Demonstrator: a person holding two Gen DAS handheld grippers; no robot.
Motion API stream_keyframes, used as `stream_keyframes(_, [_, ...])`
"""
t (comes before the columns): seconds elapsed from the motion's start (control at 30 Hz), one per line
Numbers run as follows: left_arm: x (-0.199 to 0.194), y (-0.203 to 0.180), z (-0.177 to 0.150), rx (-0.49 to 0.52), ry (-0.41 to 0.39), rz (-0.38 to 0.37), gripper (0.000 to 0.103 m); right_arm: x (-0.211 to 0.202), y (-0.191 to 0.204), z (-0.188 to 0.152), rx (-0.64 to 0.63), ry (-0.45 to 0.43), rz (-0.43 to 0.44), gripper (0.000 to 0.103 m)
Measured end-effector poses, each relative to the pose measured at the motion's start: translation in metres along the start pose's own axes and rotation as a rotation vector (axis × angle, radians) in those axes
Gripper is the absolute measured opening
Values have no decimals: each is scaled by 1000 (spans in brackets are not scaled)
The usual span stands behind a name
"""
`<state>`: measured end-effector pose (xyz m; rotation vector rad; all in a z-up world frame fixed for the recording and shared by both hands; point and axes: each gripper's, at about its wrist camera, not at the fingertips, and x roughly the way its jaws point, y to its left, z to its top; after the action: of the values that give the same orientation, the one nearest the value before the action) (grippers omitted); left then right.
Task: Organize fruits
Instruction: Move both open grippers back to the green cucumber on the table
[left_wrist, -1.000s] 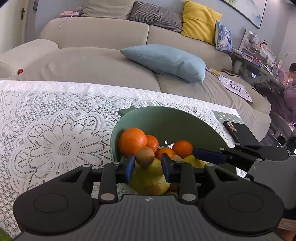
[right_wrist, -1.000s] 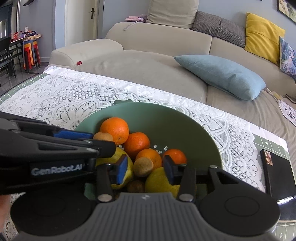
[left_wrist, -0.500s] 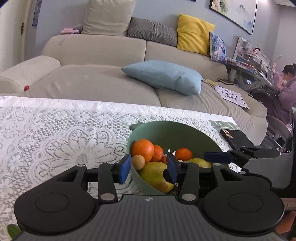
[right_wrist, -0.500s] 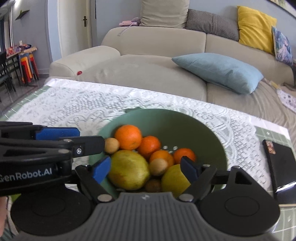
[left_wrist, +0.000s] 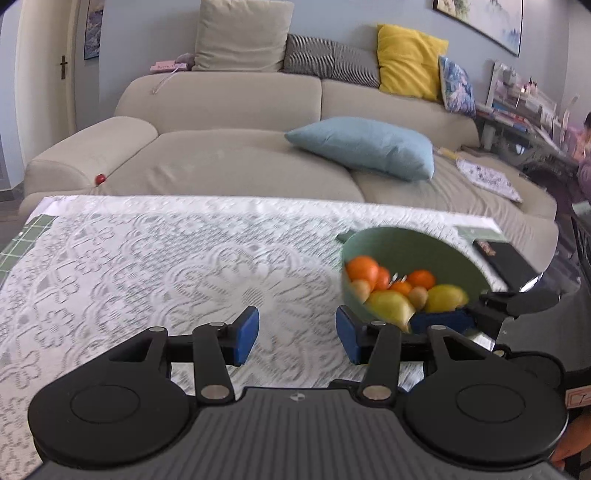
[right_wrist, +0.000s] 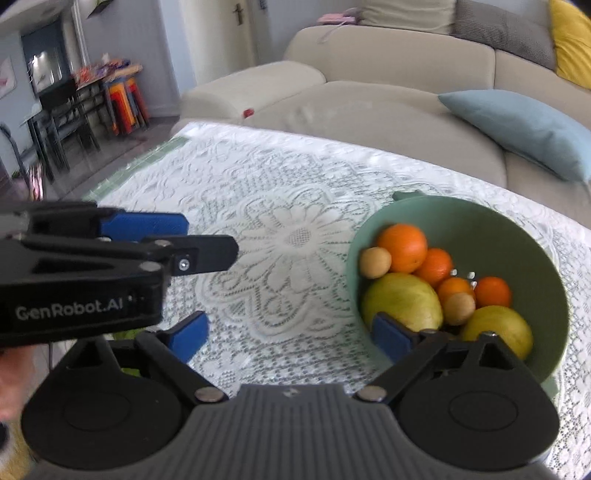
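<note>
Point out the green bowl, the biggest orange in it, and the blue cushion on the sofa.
green bowl (right_wrist: 517, 236), right wrist view, on the bare inner wall at the back.
biggest orange (right_wrist: 403, 246), right wrist view, on the middle of its peel.
blue cushion (left_wrist: 364, 146), left wrist view, on the middle of its top face.

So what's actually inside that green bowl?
The green bowl holds four oranges, the biggest at the back, two yellow-green pears, and two small brown fruits, probably kiwis. Anything beneath that pile is covered.
</note>
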<state>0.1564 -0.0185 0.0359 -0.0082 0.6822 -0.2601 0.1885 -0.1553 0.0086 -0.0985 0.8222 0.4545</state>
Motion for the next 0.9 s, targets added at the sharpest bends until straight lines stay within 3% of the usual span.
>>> stream_keyframes(0.1, [-5,10,-6,3,30,9,57,5,17,-3,-88,5,-60,97])
stream_keyframes(0.33, [-13,40,-21,-3,92,66,57,-8,34,-5,-181,-50,-110,96])
stream_keyframes(0.53, [-17,63,-36,-15,141,115,57,-7,60,-6,-235,-9,36,94])
stream_keyframes(0.9, [-25,90,-57,-34,186,148,57,29,98,-17,-412,218,172,78])
